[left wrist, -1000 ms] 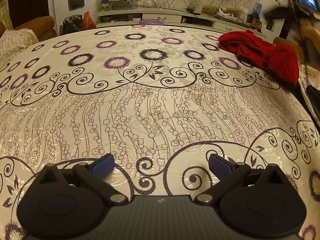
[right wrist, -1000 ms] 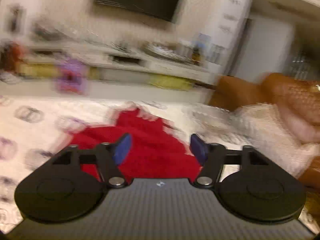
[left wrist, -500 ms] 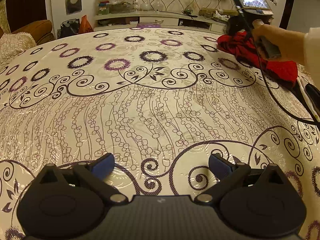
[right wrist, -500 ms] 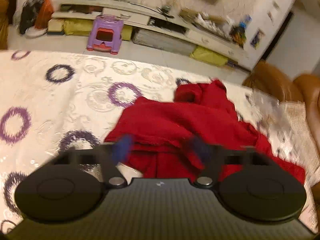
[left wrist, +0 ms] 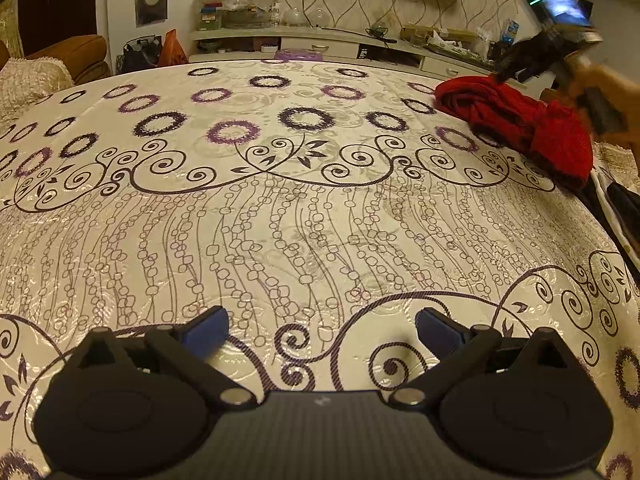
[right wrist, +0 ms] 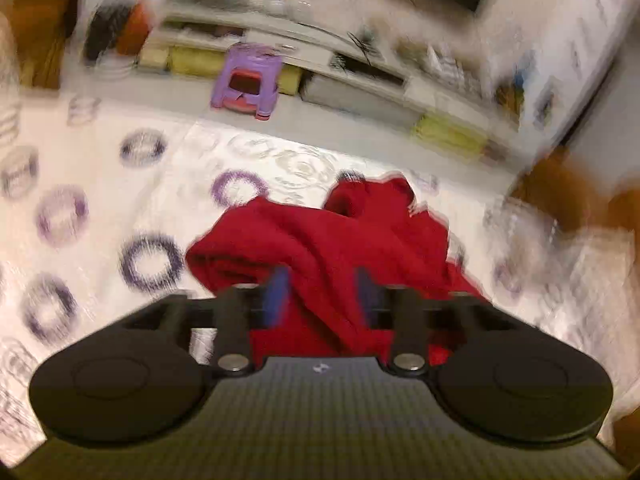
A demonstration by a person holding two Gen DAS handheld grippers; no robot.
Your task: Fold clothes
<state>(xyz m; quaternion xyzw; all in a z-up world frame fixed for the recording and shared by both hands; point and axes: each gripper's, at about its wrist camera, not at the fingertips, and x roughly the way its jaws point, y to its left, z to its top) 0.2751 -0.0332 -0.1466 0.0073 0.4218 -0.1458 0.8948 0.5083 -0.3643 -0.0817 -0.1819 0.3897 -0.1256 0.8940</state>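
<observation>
Right wrist: crumpled red garment

Right gripper over crumpled red garment, jaws opening with red cloth between them, patterned bedspread, purple stool beyond, blurred

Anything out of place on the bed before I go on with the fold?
Only the red garment: it lies bunched in a rumpled heap near the bed's far right edge, not spread flat. The right gripper is over it, jaws opening, fabric between them. The patterned bedspread looks smooth and unstained.
</observation>
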